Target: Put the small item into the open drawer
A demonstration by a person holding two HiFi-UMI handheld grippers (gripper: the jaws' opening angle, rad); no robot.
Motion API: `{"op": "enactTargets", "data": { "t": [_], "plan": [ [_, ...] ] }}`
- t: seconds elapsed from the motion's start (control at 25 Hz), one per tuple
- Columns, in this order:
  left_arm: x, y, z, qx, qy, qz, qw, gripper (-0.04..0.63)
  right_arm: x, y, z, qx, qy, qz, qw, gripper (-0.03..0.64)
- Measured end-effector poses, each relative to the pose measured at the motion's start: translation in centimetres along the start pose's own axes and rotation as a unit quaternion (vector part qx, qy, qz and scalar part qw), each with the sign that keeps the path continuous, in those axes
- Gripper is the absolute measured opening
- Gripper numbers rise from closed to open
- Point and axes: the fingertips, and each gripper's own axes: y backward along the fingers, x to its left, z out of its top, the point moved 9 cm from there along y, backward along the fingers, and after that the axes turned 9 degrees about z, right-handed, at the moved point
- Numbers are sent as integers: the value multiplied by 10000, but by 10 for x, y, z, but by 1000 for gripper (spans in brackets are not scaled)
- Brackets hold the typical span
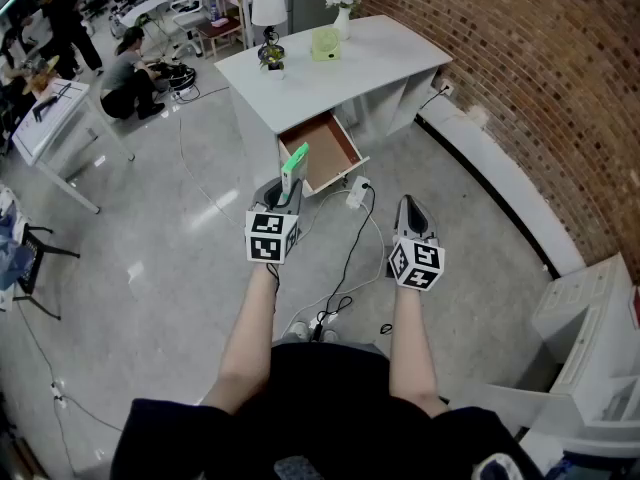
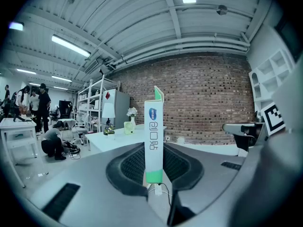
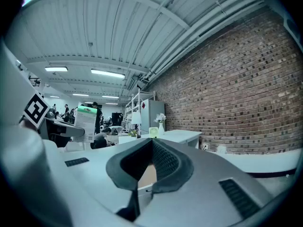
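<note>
A slim white box with a green end (image 1: pixel 295 164) stands upright in my left gripper (image 1: pixel 288 194), whose jaws are shut on its lower part. In the left gripper view the box (image 2: pixel 154 126) rises between the dark pads (image 2: pixel 130 167). The white desk (image 1: pixel 330 73) stands ahead. Its open drawer (image 1: pixel 326 149), brown inside, lies just beyond the box. My right gripper (image 1: pixel 410 208) hovers to the right of the drawer. Its jaws meet at the tips (image 3: pixel 152 144) with nothing between them. The drawer's brown bottom (image 3: pixel 148 174) shows through the gap below those tips.
On the desk stand a lamp (image 1: pixel 268 13), a flower vase (image 1: pixel 343 3) and a small green item (image 1: pixel 325 43). A power strip with cables (image 1: pixel 356 194) lies on the floor before the drawer. Brick wall (image 1: pixel 520 68) at right, white shelving (image 1: pixel 590 338) at lower right, people (image 1: pixel 130 68) at far left.
</note>
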Motion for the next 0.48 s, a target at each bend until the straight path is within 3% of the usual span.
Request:
{"op": "enactTargets", "data": {
  "t": [0.48],
  "plan": [
    [2, -11, -4, 98, -11, -105, 9999, 89, 0, -11, -4, 73, -89, -11, 9999, 2]
  ]
}}
